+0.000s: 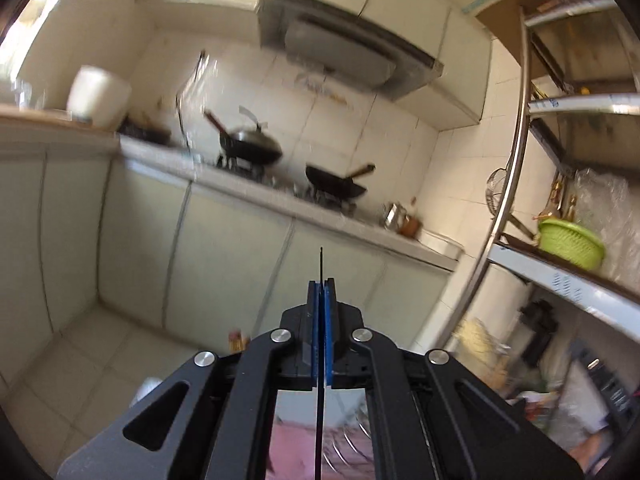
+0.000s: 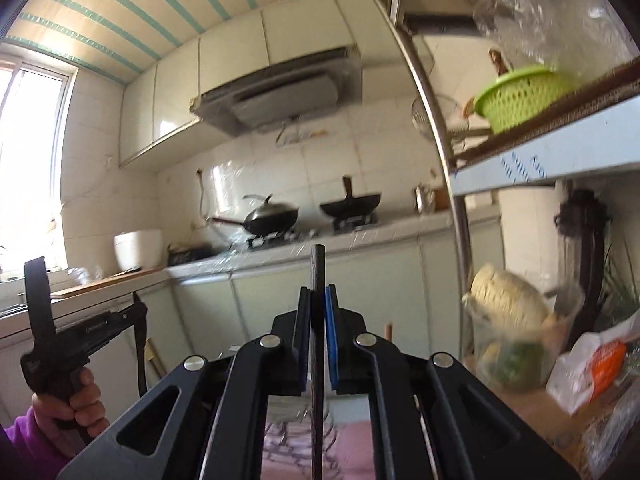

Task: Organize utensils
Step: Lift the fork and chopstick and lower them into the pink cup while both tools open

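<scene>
Both grippers are raised toward the stove, the left gripper (image 1: 321, 284) pinching a thin black utensil (image 1: 321, 264) and the right gripper (image 2: 319, 292) clamping a dark chopstick (image 2: 318, 268).

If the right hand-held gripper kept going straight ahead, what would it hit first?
Probably the lower cabinet doors under the counter; the right hand-held gripper, shut on a thin dark utensil, has open air before them. Depth is unclear.
</scene>
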Demonstrator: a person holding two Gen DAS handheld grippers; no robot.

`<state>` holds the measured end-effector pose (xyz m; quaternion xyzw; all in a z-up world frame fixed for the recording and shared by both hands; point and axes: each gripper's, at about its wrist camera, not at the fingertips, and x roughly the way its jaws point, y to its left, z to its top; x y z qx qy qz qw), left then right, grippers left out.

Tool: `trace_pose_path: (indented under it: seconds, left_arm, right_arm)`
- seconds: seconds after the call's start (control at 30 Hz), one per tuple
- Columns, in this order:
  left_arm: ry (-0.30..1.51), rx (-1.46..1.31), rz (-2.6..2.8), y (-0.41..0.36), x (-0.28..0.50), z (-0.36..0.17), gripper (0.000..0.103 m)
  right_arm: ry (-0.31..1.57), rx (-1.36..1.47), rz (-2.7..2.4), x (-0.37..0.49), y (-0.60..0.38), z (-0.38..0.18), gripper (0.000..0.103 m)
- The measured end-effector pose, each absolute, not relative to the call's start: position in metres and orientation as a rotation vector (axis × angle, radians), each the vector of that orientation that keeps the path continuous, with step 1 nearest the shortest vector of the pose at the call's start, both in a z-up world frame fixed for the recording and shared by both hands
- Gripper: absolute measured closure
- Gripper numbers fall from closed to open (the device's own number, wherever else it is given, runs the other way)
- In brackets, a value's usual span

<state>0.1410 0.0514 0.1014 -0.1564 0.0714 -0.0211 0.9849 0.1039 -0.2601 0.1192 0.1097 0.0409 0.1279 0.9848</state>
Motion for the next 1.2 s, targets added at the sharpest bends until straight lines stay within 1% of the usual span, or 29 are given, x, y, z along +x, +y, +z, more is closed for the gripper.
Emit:
trace_pose_path:
  seconds: [0.2, 0.37, 0.63, 0.83, 1.0, 1.2]
  left_arm:
    - [0.084, -0.241, -0.023, 0.038, 0.161, 0.078, 0.102]
    - [0.046, -0.154, -0.001, 0.024, 0.162, 0.055, 0.102]
    - [0.077, -0.153, 0.018, 0.027, 0.147, 0.026, 0.102]
    - [0.106, -0.205, 0.027, 0.038, 0.139, 0.014, 0.102]
    - [0.120, -0.218, 0.028, 0.041, 0.128, 0.006, 0.102]
    - [0.129, -0.250, 0.037, 0.045, 0.110, 0.005, 0.102]
  right_arm:
    - [0.055, 0.193, 0.224, 0.120, -0.256, 0.111, 0.096]
    - [0.042, 0.174, 0.215, 0.128, -0.252, 0.104, 0.096]
    - [-0.034, 0.113, 0.188, 0.142, -0.241, 0.095, 0.096]
    - [-0.011, 0.089, 0.181, 0.153, -0.235, 0.080, 0.096]
    - [0.032, 0.081, 0.190, 0.144, -0.235, 0.068, 0.096]
    - [0.036, 0.071, 0.179, 0.102, -0.236, 0.056, 0.096]
